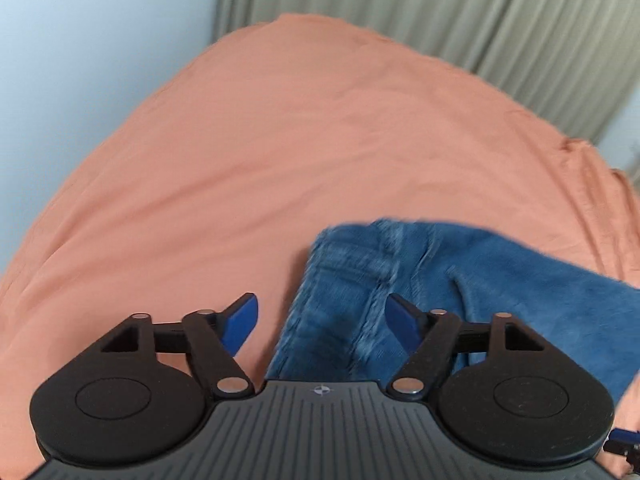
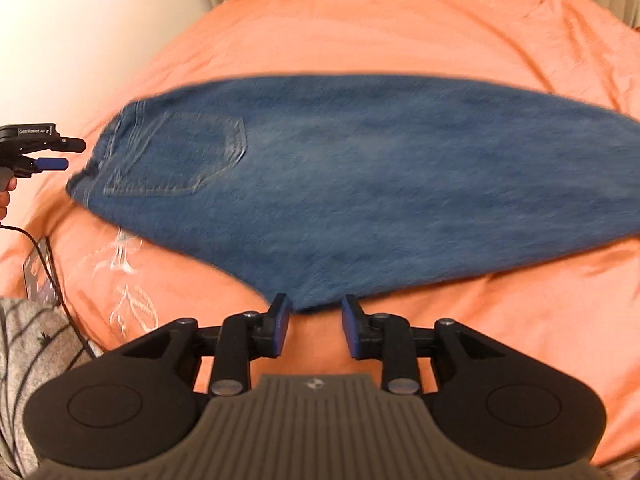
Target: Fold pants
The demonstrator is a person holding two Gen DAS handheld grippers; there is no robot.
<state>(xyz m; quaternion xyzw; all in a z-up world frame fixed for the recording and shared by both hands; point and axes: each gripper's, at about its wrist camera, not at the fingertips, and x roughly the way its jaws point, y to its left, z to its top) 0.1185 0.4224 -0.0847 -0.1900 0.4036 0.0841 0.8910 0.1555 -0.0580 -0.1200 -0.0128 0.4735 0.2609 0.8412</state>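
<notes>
Blue denim pants [image 2: 340, 184] lie flat across the orange bed sheet [image 2: 400, 32], folded leg on leg, waistband and back pocket [image 2: 192, 156] to the left. My right gripper [image 2: 314, 312] is open, its blue pads just short of the pants' near edge. My left gripper [image 1: 322, 314] is open above the waistband end [image 1: 360, 280], holding nothing. The left gripper also shows in the right wrist view [image 2: 60, 156], just left of the waistband.
The orange sheet [image 1: 280, 140] covers the whole bed. A pale wall [image 1: 80, 60] and grey-green curtain [image 1: 460, 12] stand behind it. A black cable [image 2: 52, 264] and a dark flat object [image 2: 36, 272] lie at the near left, beside grey patterned fabric [image 2: 32, 344].
</notes>
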